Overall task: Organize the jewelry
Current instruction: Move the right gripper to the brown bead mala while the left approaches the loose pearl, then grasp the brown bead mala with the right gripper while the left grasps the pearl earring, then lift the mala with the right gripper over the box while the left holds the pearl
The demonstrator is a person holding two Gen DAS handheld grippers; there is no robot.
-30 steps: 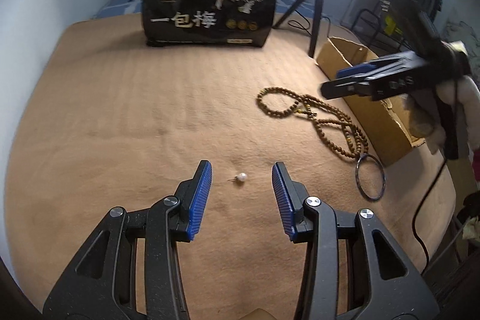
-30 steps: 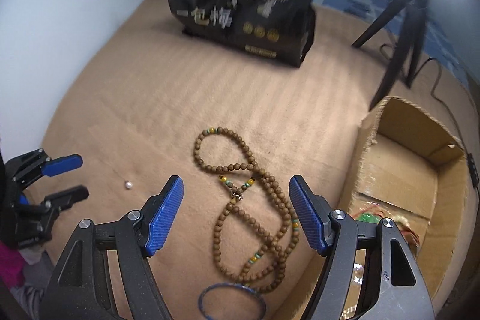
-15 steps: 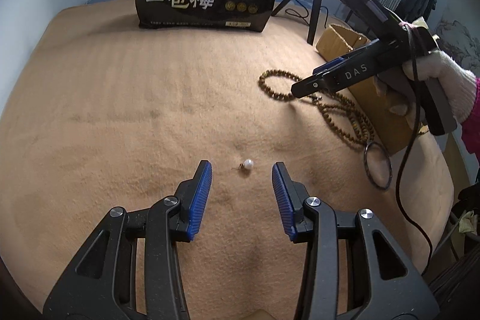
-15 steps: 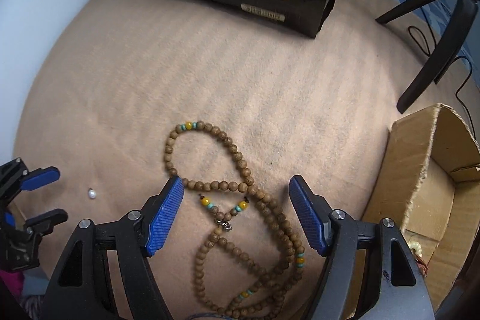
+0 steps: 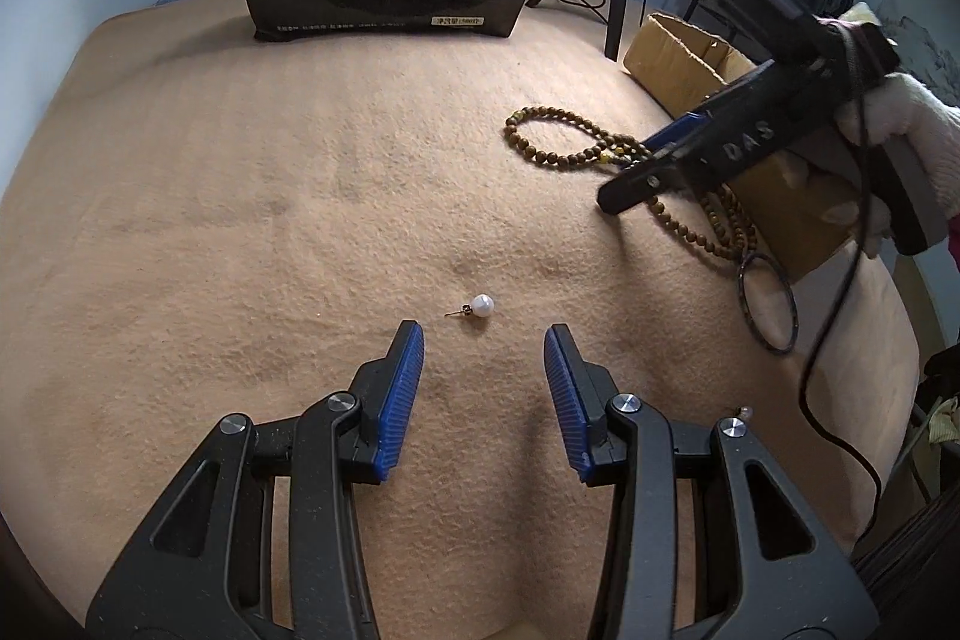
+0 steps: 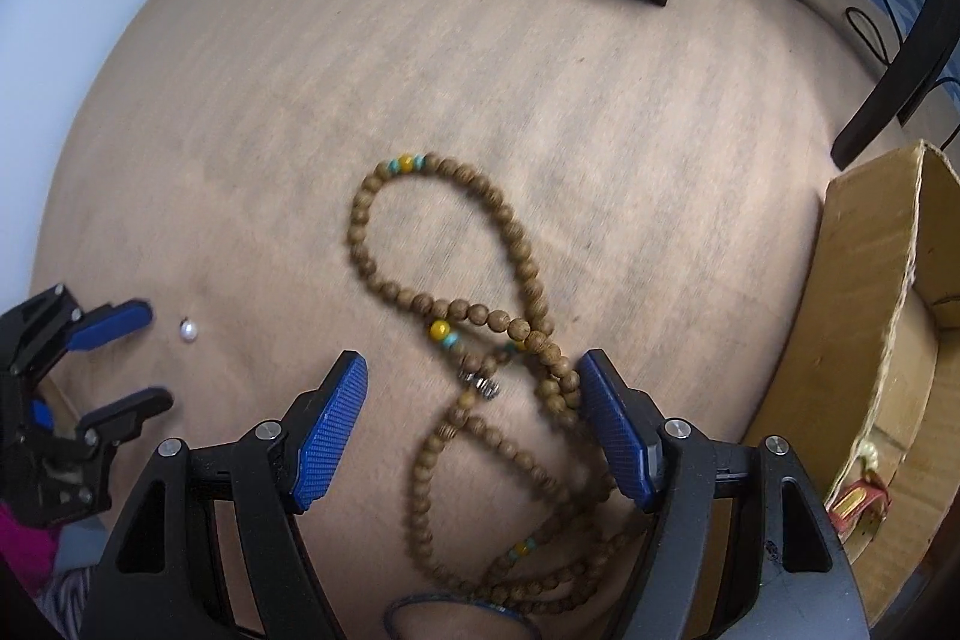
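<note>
Two pickups are staged, neither closed. Your left gripper [image 5: 483,346] sits low over the tan blanket [image 5: 240,220] with jaws wide and empty; the pearl stud earring [image 5: 477,307] lies just ahead of the tips, centred on the gap but not yet between the pads. Its long axis runs roughly left-right across your approach: pearl at the right end, thin post pointing left. Judgement: the next move calls for a short advance, then a close across the pearl itself, since the post looks too fine to hold.

Your right gripper [image 6: 474,382] is also spread wide and holds nothing. It straddles the crossing strands of the wooden bead necklace [image 6: 510,232], near the small metal charm; the right pad touches or nearly touches beads. The necklace's loop stretches away from you, its tail trailing back under the gripper. The cardboard box [image 6: 870,310] stands at right, the likely destination.
</note>
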